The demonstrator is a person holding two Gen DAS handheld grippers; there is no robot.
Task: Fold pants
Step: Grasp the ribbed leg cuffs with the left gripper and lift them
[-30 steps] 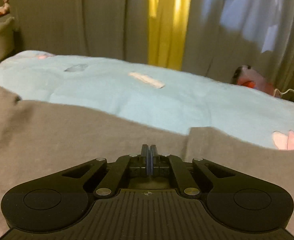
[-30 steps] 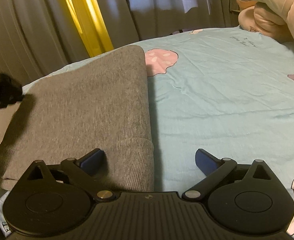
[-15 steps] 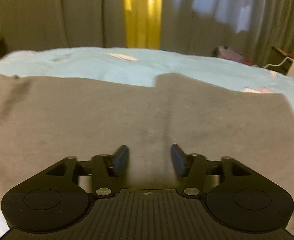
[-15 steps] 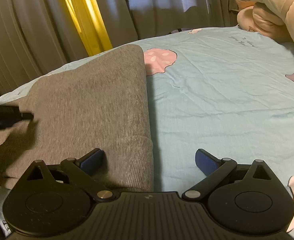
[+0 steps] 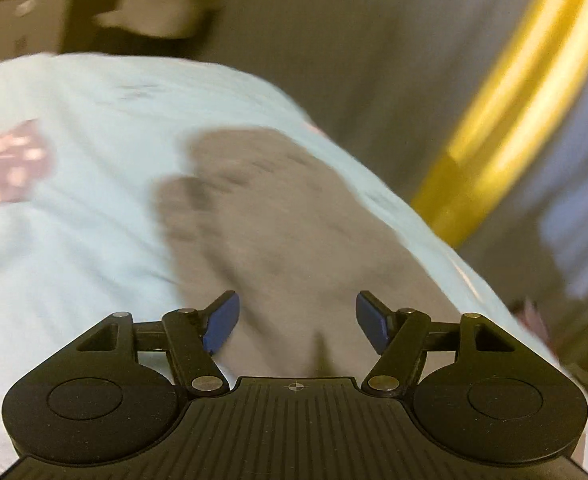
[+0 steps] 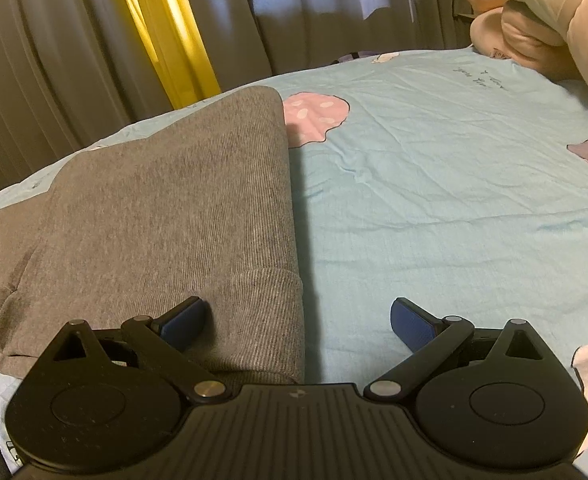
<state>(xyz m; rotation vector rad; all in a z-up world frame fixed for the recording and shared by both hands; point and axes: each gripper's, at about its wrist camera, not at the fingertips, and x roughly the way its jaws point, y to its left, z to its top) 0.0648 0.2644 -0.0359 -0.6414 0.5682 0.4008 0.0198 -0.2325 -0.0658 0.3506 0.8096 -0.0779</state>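
Left jaws opening, fold dropped, and I'm swinging away.

I'm watching the left gripper (image 5: 295, 322): clamped together a second ago, its jaws have just been parting, nothing between them, and its view is smearing as I'm pulling off. The grey pants (image 6: 162, 216) are lying folded at the left of the right-wrist frame on the blue sheet (image 6: 433, 200). The right gripper (image 6: 297, 320) is hovering spread wide over their near hem, gripping nothing. I'm judging this fold laid.
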